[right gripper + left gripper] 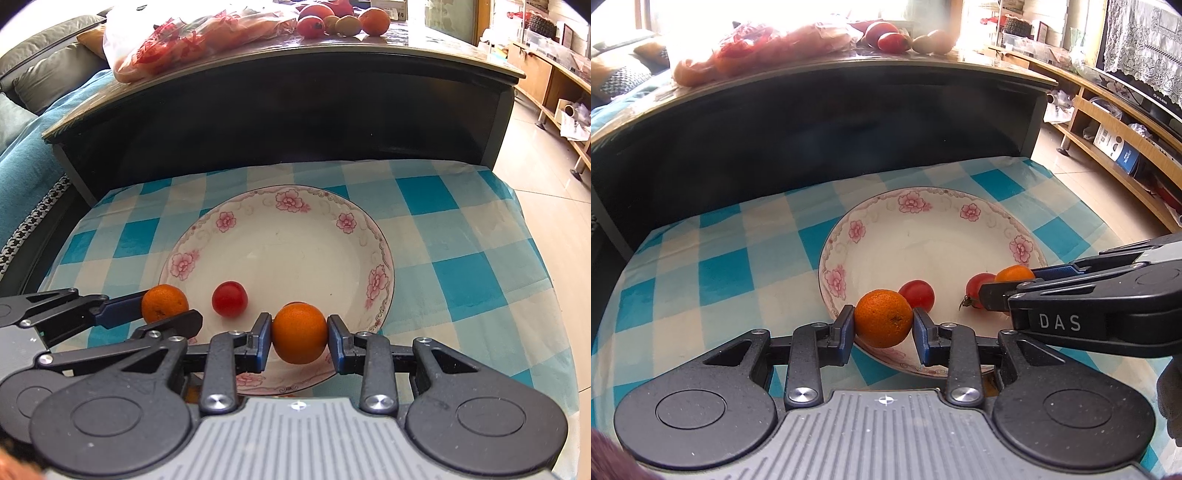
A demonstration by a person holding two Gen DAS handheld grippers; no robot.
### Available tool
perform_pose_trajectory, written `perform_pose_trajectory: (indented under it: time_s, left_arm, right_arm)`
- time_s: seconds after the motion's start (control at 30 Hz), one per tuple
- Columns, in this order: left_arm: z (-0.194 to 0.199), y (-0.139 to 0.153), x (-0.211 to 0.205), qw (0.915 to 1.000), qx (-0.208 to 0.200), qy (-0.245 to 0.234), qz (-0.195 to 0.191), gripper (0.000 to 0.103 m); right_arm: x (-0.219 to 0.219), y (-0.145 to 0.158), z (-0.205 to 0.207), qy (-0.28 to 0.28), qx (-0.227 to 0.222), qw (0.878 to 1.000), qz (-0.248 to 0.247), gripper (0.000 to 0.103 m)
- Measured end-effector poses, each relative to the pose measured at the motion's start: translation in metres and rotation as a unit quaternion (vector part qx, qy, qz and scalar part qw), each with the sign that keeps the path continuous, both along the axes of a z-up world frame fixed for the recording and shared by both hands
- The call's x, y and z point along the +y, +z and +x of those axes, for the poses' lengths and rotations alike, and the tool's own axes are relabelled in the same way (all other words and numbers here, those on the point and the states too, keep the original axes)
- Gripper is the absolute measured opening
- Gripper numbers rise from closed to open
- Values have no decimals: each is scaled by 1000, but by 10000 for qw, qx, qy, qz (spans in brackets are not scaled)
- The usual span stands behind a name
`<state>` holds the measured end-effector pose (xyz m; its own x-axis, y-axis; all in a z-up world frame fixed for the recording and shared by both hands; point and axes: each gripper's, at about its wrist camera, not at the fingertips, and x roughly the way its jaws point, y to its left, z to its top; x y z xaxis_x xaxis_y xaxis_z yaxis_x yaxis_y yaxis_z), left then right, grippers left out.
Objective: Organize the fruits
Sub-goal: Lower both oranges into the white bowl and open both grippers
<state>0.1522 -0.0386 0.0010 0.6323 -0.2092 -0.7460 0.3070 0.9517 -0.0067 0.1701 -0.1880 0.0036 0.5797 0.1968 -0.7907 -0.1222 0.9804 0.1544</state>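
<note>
A white plate (923, 236) with pink flowers on its rim sits on the blue checked cloth; it also shows in the right wrist view (280, 240). My left gripper (883, 325) is shut on a small orange (882, 323) over the plate's near rim. My right gripper (299, 334) is shut on another small orange (300, 332) over the near rim; it enters the left wrist view (1004, 291) from the right. Two cherry tomatoes (918, 293) (977, 288) lie in the plate; one (229, 298) shows clearly in the right wrist view.
A dark raised table edge (849, 110) stands behind the cloth, with a plastic bag (192, 40) of fruit and loose fruits (332, 20) on top. A wooden shelf unit (1126, 122) runs along the right. The cloth's right edge (546, 295) drops to the floor.
</note>
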Motion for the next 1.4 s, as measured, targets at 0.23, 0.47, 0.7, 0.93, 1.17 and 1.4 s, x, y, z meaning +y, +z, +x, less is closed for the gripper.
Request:
perform_pose_trajectory:
  time_s: [0.23,0.47,0.7,0.93,1.17,1.4]
  left_arm:
    - [3,-2,-2,10000,8,-13,8,41]
    - [7,-6,-3,10000,30,-14,5,41]
    - [11,-10,-4,10000,60,-22,-28,40]
    - [12,-13,-7,9999,93,-77,2,42]
    - [15,-16,-8,9999,114,-93,-16,43]
    - [14,-15,-8,9999,108,-109,3,44]
  right_arm:
    - [-2,-5,8,-32,30,10000,-18,37]
    - [-4,-12,15,-54,62,10000,-23,37]
    - [-6,-15,18,-62,66,10000,-8,37]
    - [-5,-17,18,-68,43,10000,14,37]
    - [1,-18,20,65,27,10000,6,37]
    - [-1,-17,23,9,53,10000,26,37]
